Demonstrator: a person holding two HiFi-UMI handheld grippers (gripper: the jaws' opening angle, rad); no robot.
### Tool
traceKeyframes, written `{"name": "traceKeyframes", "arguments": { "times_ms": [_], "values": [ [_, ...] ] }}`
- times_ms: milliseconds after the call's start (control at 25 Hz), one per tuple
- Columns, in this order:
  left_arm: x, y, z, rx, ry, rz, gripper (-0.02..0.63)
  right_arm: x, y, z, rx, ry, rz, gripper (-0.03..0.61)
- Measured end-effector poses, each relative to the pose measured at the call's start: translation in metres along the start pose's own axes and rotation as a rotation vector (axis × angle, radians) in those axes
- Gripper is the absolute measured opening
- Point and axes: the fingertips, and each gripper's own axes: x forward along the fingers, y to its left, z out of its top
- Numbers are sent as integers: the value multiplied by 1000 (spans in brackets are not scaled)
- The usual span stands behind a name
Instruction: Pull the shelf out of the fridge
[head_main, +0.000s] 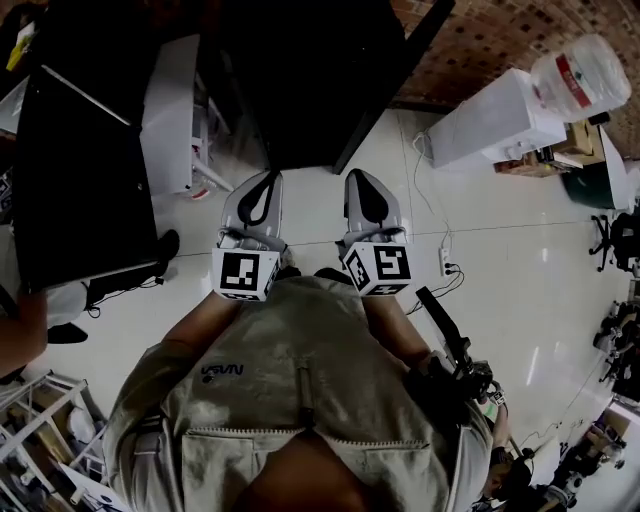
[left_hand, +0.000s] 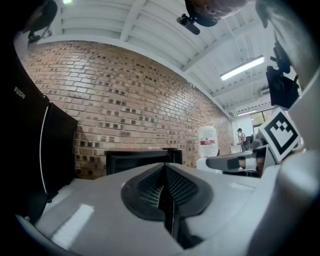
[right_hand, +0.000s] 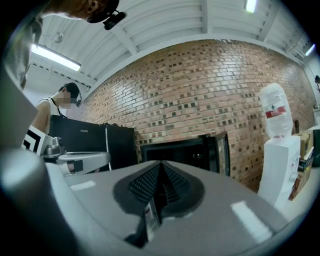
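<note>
A small black fridge (head_main: 300, 80) stands on the floor straight ahead against the brick wall, with its door (head_main: 400, 70) swung open to the right. Its inside is dark and no shelf shows. The right gripper view shows the fridge (right_hand: 180, 150) open, with the door (right_hand: 221, 149) at its right. In the left gripper view it (left_hand: 135, 159) sits just beyond the jaw tips. My left gripper (head_main: 265, 180) (left_hand: 164, 167) and right gripper (head_main: 362, 180) (right_hand: 160, 165) are held side by side near my chest, short of the fridge. Both are shut and hold nothing.
A tall black fridge (head_main: 80, 150) stands at the left with a white unit (head_main: 170, 110) beside it. A white water dispenser (head_main: 500, 115) with its bottle (head_main: 580, 75) is at the right. A power strip (head_main: 445, 262) and cables lie on the floor. A person (right_hand: 55, 107) stands at the left.
</note>
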Motion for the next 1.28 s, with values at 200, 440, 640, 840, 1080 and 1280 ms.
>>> {"name": "traceKeyframes", "arguments": {
  "times_ms": [200, 440, 640, 840, 1080, 1280],
  "values": [
    [31, 24, 0, 8, -3, -7, 6, 43, -12, 11, -3, -22, -17, 2],
    [68, 57, -4, 29, 3, 25, 6, 103, -23, 12, 26, -32, 18, 2],
    [121, 82, -21, 63, 49, 36, 6, 168, -48, -2, 189, -8, 50, 25],
    [186, 95, -61, 53, 131, 34, 6, 225, -77, -30, 307, 30, 28, 41],
    [231, 116, -115, 1, 240, 68, 6, 278, -103, -91, 533, 136, 25, 77],
    [249, 131, -135, 30, 309, 79, 6, 315, -118, -123, 774, 140, 24, 103]
  ]
}}
